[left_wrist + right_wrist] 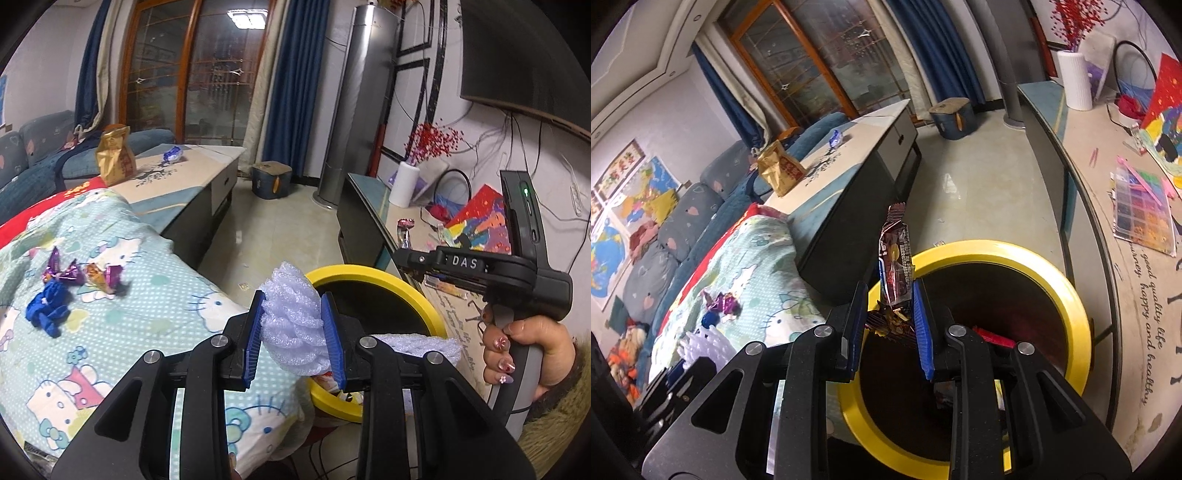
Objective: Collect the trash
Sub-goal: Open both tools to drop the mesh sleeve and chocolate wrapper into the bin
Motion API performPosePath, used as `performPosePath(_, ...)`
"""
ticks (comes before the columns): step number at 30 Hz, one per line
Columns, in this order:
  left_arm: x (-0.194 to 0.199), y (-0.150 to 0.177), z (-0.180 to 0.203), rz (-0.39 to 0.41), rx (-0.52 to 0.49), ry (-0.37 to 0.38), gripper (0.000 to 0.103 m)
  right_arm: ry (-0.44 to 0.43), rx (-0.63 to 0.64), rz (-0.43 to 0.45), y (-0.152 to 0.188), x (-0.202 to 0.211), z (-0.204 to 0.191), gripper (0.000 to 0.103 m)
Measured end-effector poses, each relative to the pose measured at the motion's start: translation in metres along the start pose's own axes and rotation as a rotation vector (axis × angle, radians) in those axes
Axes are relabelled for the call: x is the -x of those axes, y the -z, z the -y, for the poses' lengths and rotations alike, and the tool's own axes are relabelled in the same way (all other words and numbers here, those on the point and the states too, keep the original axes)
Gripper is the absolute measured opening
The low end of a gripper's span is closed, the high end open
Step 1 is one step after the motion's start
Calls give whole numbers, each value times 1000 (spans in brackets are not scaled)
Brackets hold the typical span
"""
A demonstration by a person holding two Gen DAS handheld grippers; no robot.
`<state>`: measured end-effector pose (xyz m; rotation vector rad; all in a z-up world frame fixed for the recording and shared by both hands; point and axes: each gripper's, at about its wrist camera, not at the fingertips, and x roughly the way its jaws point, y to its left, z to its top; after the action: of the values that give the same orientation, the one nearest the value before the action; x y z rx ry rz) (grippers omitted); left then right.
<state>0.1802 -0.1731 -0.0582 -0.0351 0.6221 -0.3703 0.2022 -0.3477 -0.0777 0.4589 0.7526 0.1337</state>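
My room is lit indoors and rather dimly, mostly by the ceiling lamp (246,17) mirrored as glare in the dark glass door (207,70). Both fisheye views bow straight lines and go black at the corners. The pale floor (266,225) shows soft sheen; focus stays fairly sharp.

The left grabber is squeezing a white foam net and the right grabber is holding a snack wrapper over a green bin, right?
Nearly. The round bin has a yellow rim, not a green one; the right wrist view shows it clearly. The rest holds: the left gripper squeezes the white foam net, and the right gripper holds the dark red snack wrapper over that bin.
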Motion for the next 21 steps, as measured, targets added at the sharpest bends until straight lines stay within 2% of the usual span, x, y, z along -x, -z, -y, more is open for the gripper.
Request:
performPosePath(10,-29,9,25,-53,-49,26,30,27,-58,-7,0,-3,26,19)
performPosePath(21,-54,15,34,-108,-58,37,32,51,-56,-66,10,-18,42,20)
